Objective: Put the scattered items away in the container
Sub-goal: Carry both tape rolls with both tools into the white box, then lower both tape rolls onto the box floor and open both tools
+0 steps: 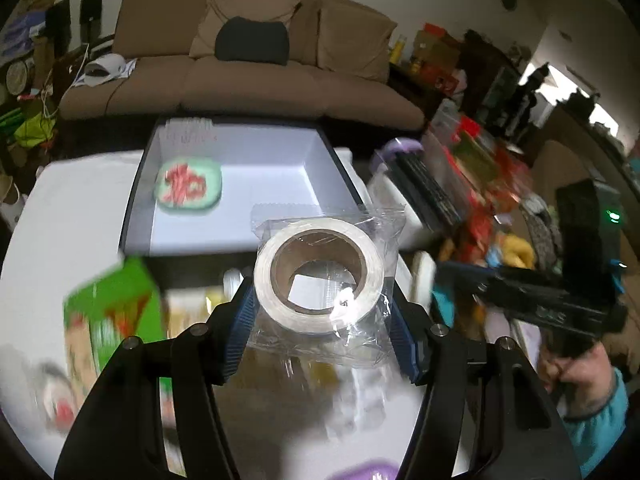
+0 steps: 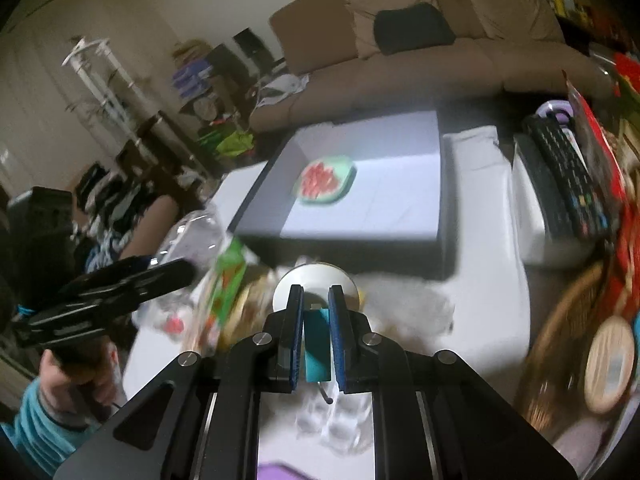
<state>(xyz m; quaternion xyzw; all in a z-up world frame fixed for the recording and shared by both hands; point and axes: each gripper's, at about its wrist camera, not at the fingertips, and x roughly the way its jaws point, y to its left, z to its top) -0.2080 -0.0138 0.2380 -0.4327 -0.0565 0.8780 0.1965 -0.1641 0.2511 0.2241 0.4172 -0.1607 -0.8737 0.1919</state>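
A brown sofa (image 1: 256,60) with loose back cushions stands against a pale wall (image 2: 132,12) beyond the far edge of the white table (image 1: 76,208), and a dark cushion (image 1: 252,40) rests on its seat. To the left of the sofa, a white rack (image 2: 100,76) stands among cluttered shelves and piled belongings. On the right side of the room, bright daylight comes in through an opening (image 1: 560,80) behind dark furniture and stacked boxes.

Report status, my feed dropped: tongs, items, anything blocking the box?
Left tongs shut on bagged tape roll. Right tongs shut on teal item. Open box holds green packet; path clear.
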